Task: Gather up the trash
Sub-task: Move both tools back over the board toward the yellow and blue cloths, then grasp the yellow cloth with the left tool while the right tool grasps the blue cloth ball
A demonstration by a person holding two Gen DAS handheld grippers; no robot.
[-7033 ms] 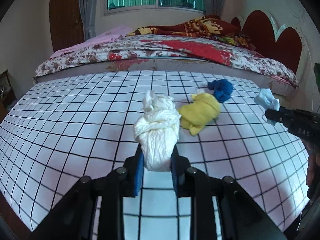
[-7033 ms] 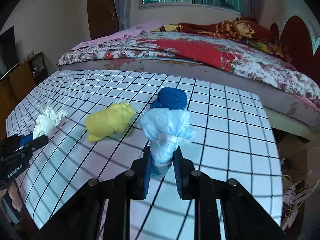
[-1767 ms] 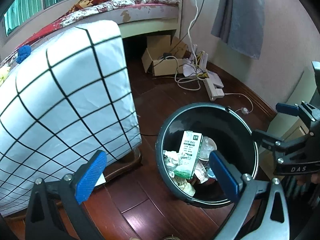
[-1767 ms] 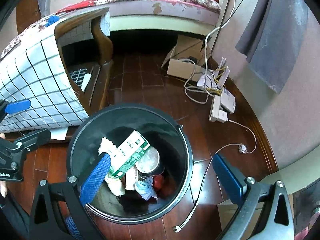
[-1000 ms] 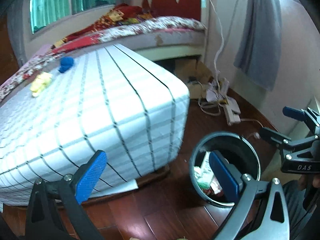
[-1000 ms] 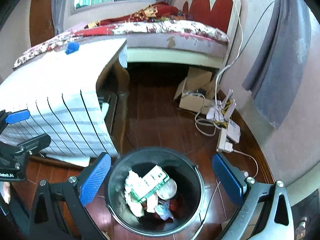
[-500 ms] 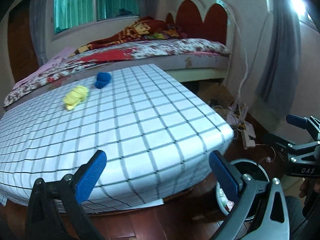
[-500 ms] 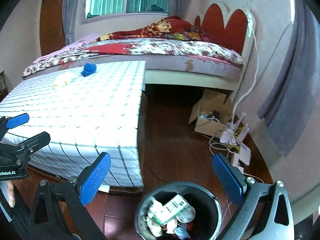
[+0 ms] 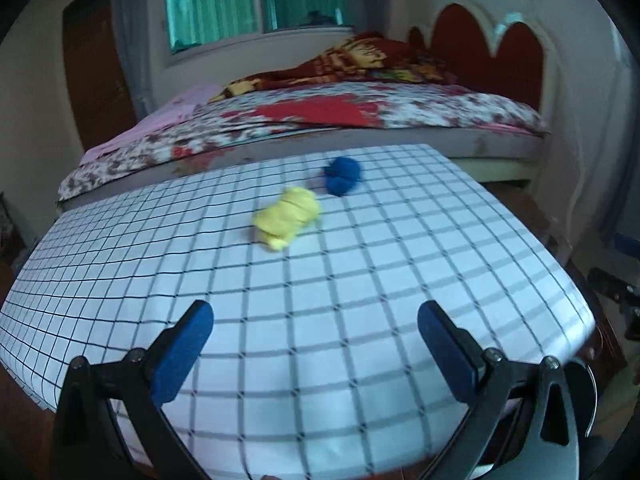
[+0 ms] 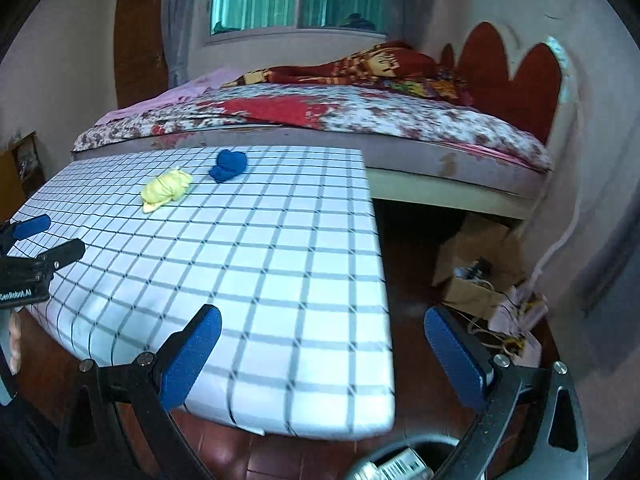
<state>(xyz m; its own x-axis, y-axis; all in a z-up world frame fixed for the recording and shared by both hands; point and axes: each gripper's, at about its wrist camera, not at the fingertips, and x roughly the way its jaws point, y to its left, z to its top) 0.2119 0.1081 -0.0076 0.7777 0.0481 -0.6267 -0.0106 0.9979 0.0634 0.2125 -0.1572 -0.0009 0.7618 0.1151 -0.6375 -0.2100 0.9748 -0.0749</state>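
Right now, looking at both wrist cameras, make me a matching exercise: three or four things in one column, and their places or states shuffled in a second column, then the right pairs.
Things:
1. crumpled yellow wad
2. crumpled dark blue wad
3. left gripper
4. black trash bin

Places or states:
A. on the floor by the table's near corner
B. open and empty above the checked tablecloth
C. farthest wad on the table, toward the bed
D. nearer of the two wads on the table

Pairs: 1-D, 2-C, 3-B, 4-A
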